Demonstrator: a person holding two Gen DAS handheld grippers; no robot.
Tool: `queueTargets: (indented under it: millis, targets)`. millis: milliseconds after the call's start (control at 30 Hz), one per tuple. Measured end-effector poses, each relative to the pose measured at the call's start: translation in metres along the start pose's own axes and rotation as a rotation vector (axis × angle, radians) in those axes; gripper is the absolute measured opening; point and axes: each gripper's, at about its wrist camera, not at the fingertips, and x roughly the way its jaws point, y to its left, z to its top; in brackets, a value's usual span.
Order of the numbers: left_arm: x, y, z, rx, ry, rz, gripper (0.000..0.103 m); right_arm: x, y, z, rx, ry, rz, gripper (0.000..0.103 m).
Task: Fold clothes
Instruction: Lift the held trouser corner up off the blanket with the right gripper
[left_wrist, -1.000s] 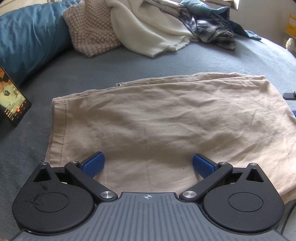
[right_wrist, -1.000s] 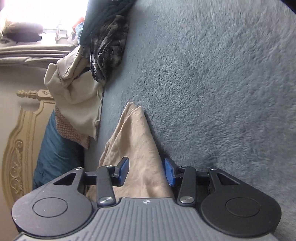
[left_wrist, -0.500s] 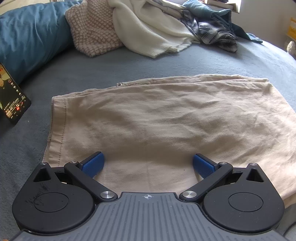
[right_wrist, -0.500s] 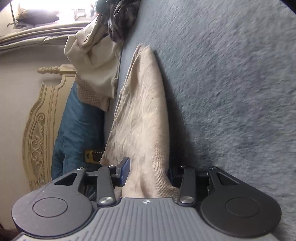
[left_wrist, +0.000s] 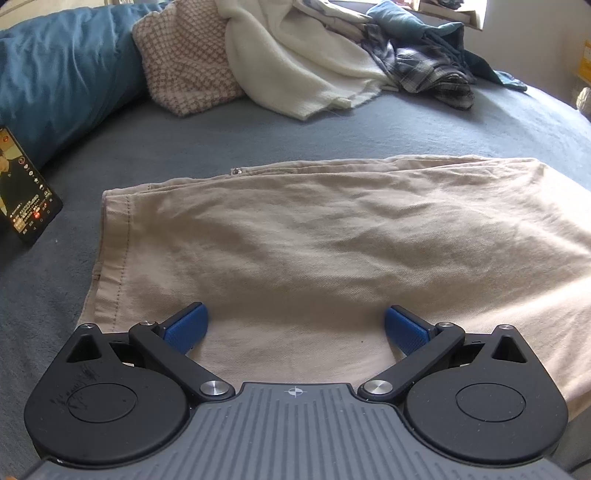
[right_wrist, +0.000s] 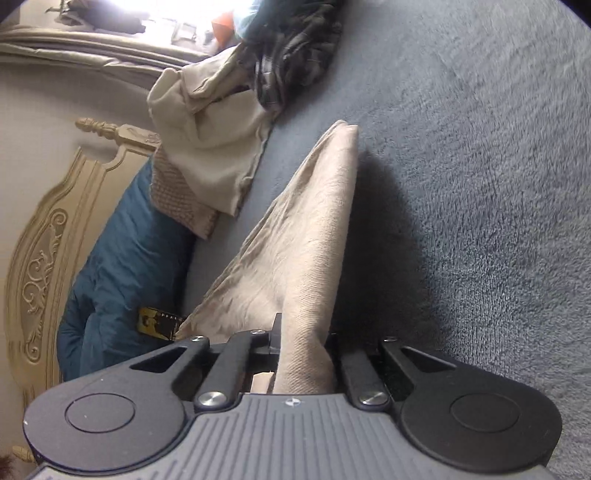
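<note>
My right gripper (right_wrist: 301, 354) is pinched tight on the trousers' (left_wrist: 314, 251) end at 3 o'clock, left gripper (left_wrist: 295, 325) gaping empty over the near hem, so I reckon the unpinned cloth could drag and bunch on the bed (left_wrist: 332, 133).

Two hand-held grippers of one build: left gripper (left_wrist: 294, 326) and right gripper (right_wrist: 303, 341), each with a grey ribbed housing marked by a small white crosshair at its front edge. Flanked on both sides by black rounded housings with a recessed circle on top and a triangular cut-out, faint scratches on the left gripper's left disc. Jointed by black link arms on bright silver screws, tipped on the left gripper with blue textured pads (left_wrist: 186, 326).
</note>
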Motion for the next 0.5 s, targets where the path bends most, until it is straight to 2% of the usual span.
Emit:
queueTargets:
  millis: [100,267,433,500]
  targets:
    - [0.000,-0.014,0.001,0.016,-0.005,-0.024,0.103,-0.013,-0.004,0.002,-0.007,-0.005,-0.005,0.006]
    - [-0.007,-0.056,0.001,0.085,0.005,-0.123,0.103,-0.059,-0.020,0.002,0.006,-0.065,-0.037,0.006]
    - [-0.018,-0.115,-0.006,0.229,0.014,-0.269,0.103,-0.131,-0.047,0.000,0.020,-0.146,-0.107,0.006]
    - [-0.022,-0.135,-0.014,0.304,0.001,-0.304,0.103,-0.155,-0.064,-0.005,0.049,-0.169,-0.132,0.006]
